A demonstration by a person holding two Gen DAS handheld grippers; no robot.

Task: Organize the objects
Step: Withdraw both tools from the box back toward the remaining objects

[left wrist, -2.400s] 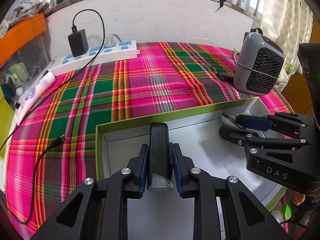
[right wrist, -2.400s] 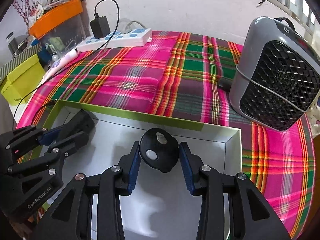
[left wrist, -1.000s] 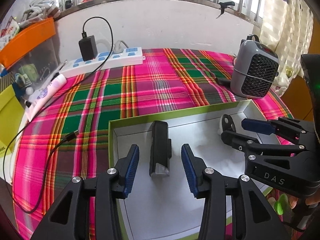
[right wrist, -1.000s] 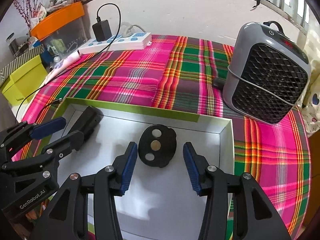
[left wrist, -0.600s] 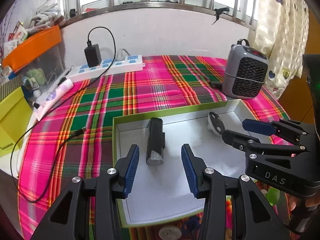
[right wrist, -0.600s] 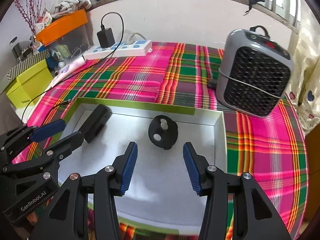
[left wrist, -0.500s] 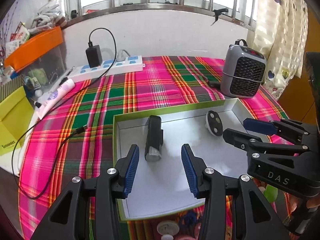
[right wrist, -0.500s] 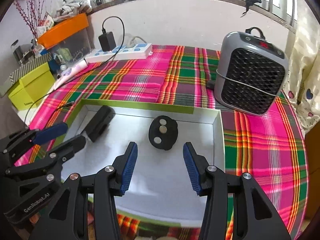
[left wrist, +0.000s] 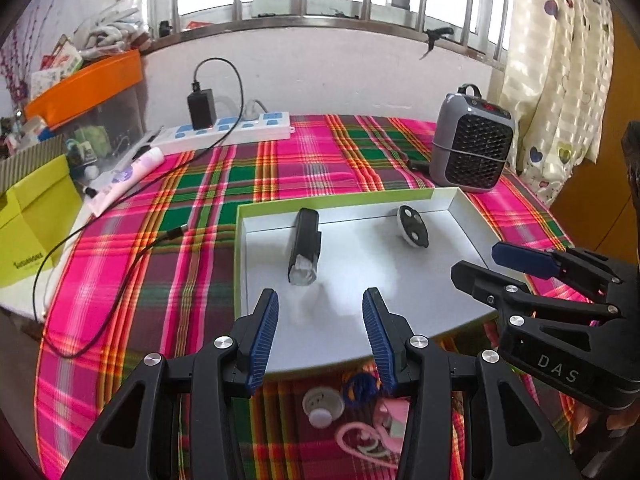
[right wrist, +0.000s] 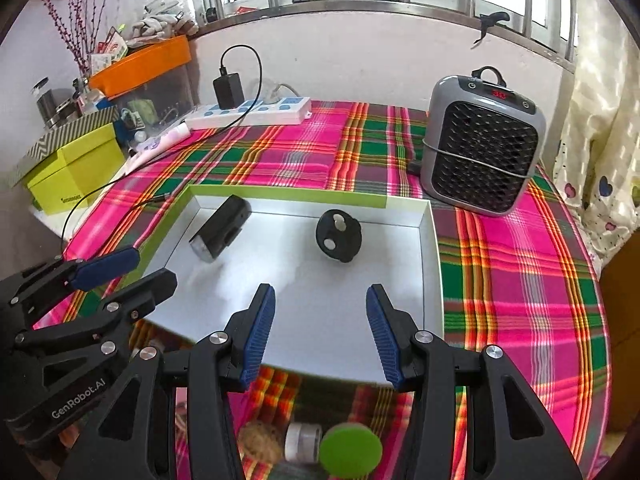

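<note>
A shallow green-edged box (left wrist: 340, 200) (right wrist: 280, 193) with a white floor lies on the plaid cloth. In it a black bike light (left wrist: 305, 247) (right wrist: 220, 227) lies at the left and a round black mount (left wrist: 414, 226) (right wrist: 339, 235) at the right. My left gripper (left wrist: 320, 304) hangs open above the box's near part, nothing between its blue pads. Over the near right part of the box my right gripper (right wrist: 321, 298) (left wrist: 480, 260) is open too and holds nothing. The left gripper (right wrist: 124, 266) also shows at the left of the right wrist view.
A grey fan heater (left wrist: 472, 152) (right wrist: 482, 144) stands behind the box's right corner. A white power strip (left wrist: 224, 132) with a black charger (left wrist: 202, 106) lies at the back. A yellow box (left wrist: 32, 216) sits left. Small items (left wrist: 356, 404) (right wrist: 348, 450) lie below the table's near edge.
Both grippers let go of the light and the mount, then drew back and up from the box. The two objects stay where they were set.
</note>
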